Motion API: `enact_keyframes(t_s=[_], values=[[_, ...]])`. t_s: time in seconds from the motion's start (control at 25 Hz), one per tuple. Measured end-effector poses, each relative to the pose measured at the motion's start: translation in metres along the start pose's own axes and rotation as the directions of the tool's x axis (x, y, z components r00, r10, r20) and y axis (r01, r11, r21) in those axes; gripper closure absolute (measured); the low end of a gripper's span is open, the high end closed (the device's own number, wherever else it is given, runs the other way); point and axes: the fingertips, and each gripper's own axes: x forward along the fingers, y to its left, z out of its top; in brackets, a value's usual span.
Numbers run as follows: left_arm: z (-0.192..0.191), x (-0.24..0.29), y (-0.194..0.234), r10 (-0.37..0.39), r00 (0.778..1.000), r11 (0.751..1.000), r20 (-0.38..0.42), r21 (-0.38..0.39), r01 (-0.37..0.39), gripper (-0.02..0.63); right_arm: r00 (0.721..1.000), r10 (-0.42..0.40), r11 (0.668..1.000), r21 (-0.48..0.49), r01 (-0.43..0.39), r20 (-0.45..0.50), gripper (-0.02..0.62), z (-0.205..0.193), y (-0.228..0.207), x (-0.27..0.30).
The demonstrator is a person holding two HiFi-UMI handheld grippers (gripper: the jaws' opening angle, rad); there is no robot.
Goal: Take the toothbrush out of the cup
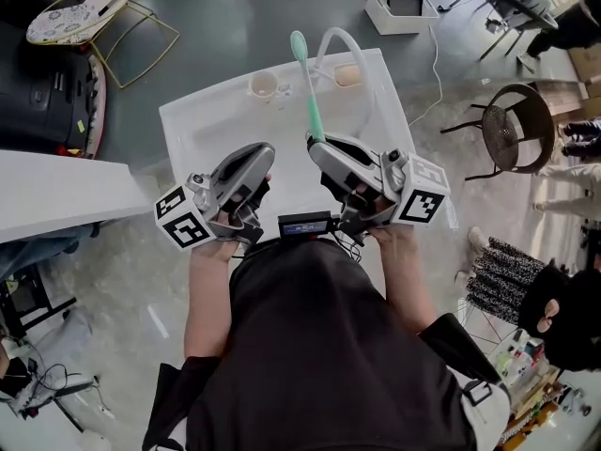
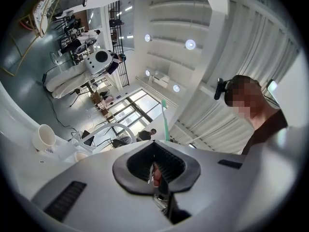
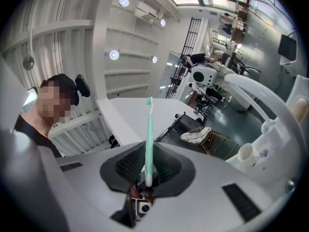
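My right gripper (image 1: 315, 142) is shut on the lower end of a mint-green toothbrush (image 1: 310, 92), which sticks out past the jaws and over the white basin top (image 1: 197, 125). In the right gripper view the toothbrush (image 3: 148, 139) stands upright between the pads, head at the top. A small white cup (image 1: 264, 85) stands at the far edge of the basin top, apart from the brush; it also shows as the cup (image 3: 246, 153). My left gripper (image 1: 266, 150) hovers beside the right one, shut with nothing in it (image 2: 154, 146). The cup (image 2: 44, 137) is far to its left.
A white curved faucet (image 1: 340, 40) arches over the basin, with a beige soap piece (image 1: 348, 75) next to it. On the floor are a white box (image 1: 402, 7), a round dark chair (image 1: 512, 130) at right and a white counter (image 1: 56, 191) at left.
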Motion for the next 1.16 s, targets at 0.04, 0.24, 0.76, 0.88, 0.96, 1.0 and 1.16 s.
enact_keyframes(t_s=[0.04, 0.24, 0.76, 0.88, 0.96, 1.0, 1.16], values=[[-0.0001, -0.0005, 0.0000, 0.000, 1.000, 1.000, 0.001, 0.000, 0.000, 0.598, 1.000, -0.002, 1.000, -0.005, 0.002, 0.001, 0.541, 0.0001, -0.0001, -0.0005], [0.0017, 0.0012, 0.0010, -0.003, 1.000, 1.000, 0.006, 0.001, 0.003, 0.598, 1.000, -0.011, 1.000, -0.021, 0.011, -0.012, 0.543, -0.0022, -0.0027, -0.0020], [-0.0002, 0.0049, 0.0025, -0.007, 1.000, 1.000, -0.002, -0.004, 0.007, 0.598, 1.000, -0.013, 1.000, -0.018, 0.013, -0.023, 0.543, -0.0058, -0.0066, -0.0050], [-0.0013, 0.0048, 0.0030, -0.007, 1.000, 1.000, -0.004, -0.004, 0.007, 0.598, 1.000, -0.012, 1.000, -0.019, 0.012, -0.023, 0.543, -0.0066, -0.0068, -0.0054], [-0.0022, 0.0045, 0.0033, -0.005, 1.000, 1.000, -0.005, -0.005, 0.005, 0.598, 1.000, -0.011, 1.000, -0.019, 0.011, -0.024, 0.543, -0.0070, -0.0066, -0.0057], [-0.0027, 0.0046, 0.0034, -0.005, 1.000, 1.000, -0.006, -0.006, 0.005, 0.598, 1.000, -0.011, 1.000, -0.020, 0.011, -0.024, 0.543, -0.0070, -0.0066, -0.0059], [-0.0032, 0.0064, 0.0033, -0.004, 1.000, 1.000, -0.007, -0.009, 0.004, 0.598, 1.000, -0.011, 1.000, -0.019, 0.010, -0.025, 0.543, -0.0056, -0.0068, -0.0063]])
